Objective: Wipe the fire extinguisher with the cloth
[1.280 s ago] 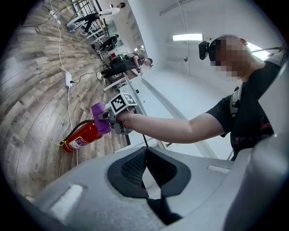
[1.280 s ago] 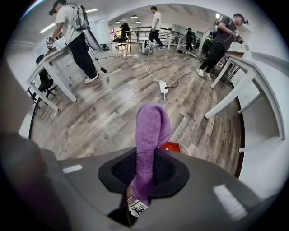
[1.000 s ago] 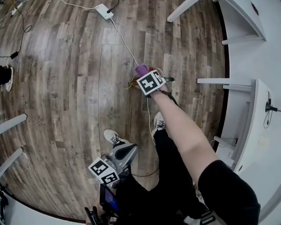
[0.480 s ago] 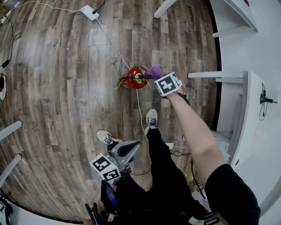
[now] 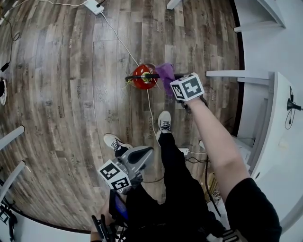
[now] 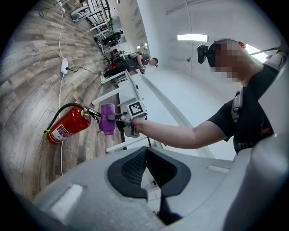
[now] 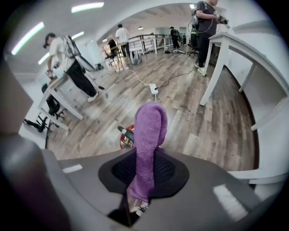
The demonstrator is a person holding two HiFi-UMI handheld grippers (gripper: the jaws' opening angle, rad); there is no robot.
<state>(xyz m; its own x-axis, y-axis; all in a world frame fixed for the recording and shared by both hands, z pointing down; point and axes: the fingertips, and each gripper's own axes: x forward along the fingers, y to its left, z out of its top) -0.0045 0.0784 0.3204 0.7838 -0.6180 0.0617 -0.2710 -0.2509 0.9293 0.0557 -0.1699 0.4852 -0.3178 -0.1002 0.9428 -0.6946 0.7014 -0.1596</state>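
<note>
A red fire extinguisher (image 5: 142, 77) stands on the wood floor, seen from above; its black handle and hose show in the left gripper view (image 6: 67, 126). My right gripper (image 5: 171, 80) is shut on a purple cloth (image 5: 166, 72), which hangs just right of the extinguisher's top, beside the handle. In the right gripper view the cloth (image 7: 149, 135) rises from between the jaws and hides most of the extinguisher (image 7: 125, 139). My left gripper (image 5: 141, 156) is shut and empty, low near my legs, pointing level toward the extinguisher.
A white cable runs from a power strip (image 5: 92, 5) past the extinguisher. White table legs (image 5: 227, 73) and a desk (image 5: 279, 118) stand at the right. My shoes (image 5: 164, 122) are just below the extinguisher. People (image 7: 67, 58) work at desks further off.
The right gripper with the cloth has moved right, off the extinguisher's top, so the red body now shows. The left gripper has shifted slightly.
</note>
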